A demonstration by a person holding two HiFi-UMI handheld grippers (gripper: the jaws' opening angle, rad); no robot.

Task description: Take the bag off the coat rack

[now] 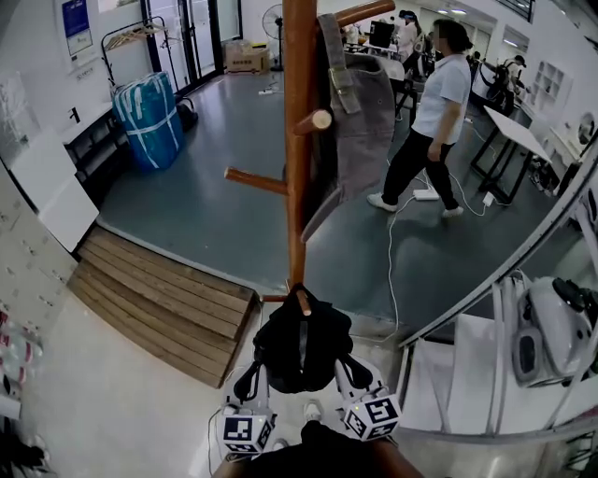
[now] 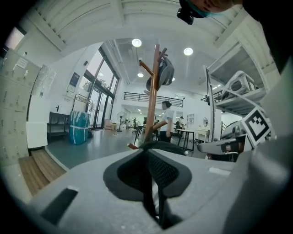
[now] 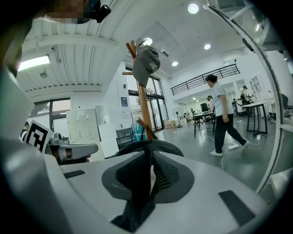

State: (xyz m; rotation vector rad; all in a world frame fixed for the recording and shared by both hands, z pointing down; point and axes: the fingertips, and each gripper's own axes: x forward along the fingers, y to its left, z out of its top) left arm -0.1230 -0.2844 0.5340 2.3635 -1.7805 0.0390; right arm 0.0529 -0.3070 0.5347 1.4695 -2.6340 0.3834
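Left gripper point(image 1: 252, 373), right gripper point(image 1: 348, 369) pinch limp black bag point(image 1: 301, 344) — by round wooden peg point(image 1: 303, 301).

Head view stuff: the tall brown wooden coat rack pole point(image 1: 299, 140) runs off the top edge, and the black fabric bag point(image 1: 301, 347) covers its foot. Same bag swallows the jaw tips of the left gripper point(image 1: 250, 383) and right gripper point(image 1: 355, 373). Print on the blue wall poster point(image 1: 75, 19) is way too tiny to read.
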